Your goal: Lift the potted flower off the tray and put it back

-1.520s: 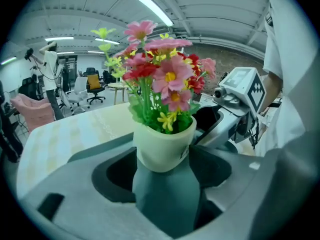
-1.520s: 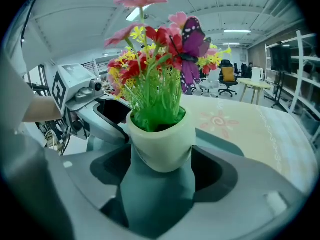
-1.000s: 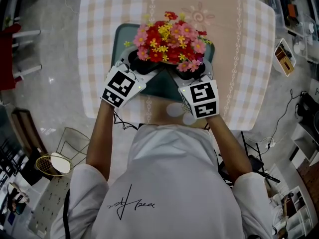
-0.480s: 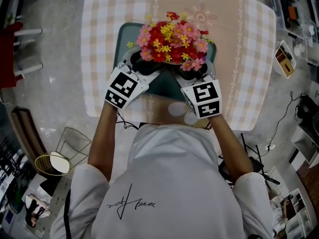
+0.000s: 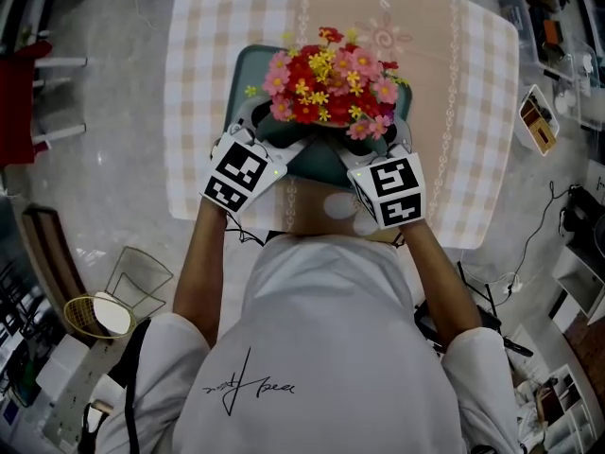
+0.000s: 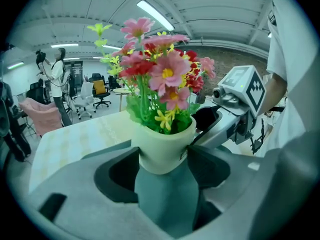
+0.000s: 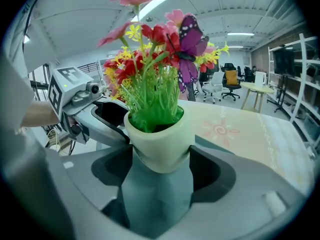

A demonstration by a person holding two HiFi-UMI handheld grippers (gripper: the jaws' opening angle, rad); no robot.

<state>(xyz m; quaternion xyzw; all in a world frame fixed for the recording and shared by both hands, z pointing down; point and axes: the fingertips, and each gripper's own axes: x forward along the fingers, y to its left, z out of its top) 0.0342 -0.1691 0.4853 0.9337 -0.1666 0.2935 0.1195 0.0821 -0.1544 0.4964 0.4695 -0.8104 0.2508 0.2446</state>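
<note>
From the head view, the potted flower [image 5: 326, 88] stands upright over the middle of the teal tray [image 5: 238, 72], blooms up and long axis vertical. The left gripper [image 5: 281, 143] and right gripper [image 5: 362, 147] reach in from the tray's near edge, forearms angled inward. In the left gripper view, the jaws clamp the cream pot [image 6: 165, 146] from both sides, with the tray beneath and the right gripper [image 6: 235, 109] just beyond. In the right gripper view, its jaws likewise pinch the pot [image 7: 160, 136] above the tray; whether the base touches the tray is unclear
</note>
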